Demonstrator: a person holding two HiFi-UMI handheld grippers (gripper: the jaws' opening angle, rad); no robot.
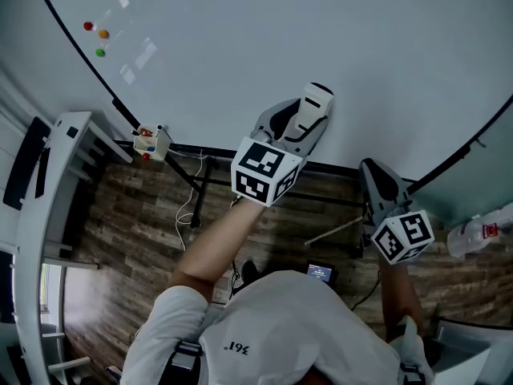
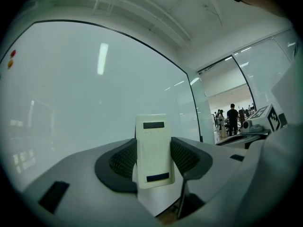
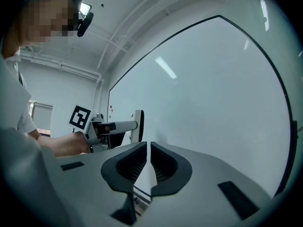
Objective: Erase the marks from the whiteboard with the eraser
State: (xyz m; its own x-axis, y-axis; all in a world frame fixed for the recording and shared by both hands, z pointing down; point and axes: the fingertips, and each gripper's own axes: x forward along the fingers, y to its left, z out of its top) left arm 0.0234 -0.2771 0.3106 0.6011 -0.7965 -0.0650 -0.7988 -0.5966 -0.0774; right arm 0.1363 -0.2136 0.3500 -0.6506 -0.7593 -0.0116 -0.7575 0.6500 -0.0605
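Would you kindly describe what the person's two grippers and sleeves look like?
The left gripper and right gripper look alike: smooth pale grey bodies, dark ribbed jaw pads, and a white cube printed with black square markers on each. The person wears a white short-sleeved shirt.

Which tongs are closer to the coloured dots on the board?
Left. The left tongs hold the eraser at the board, right of the dots; the right tongs sit farther right.
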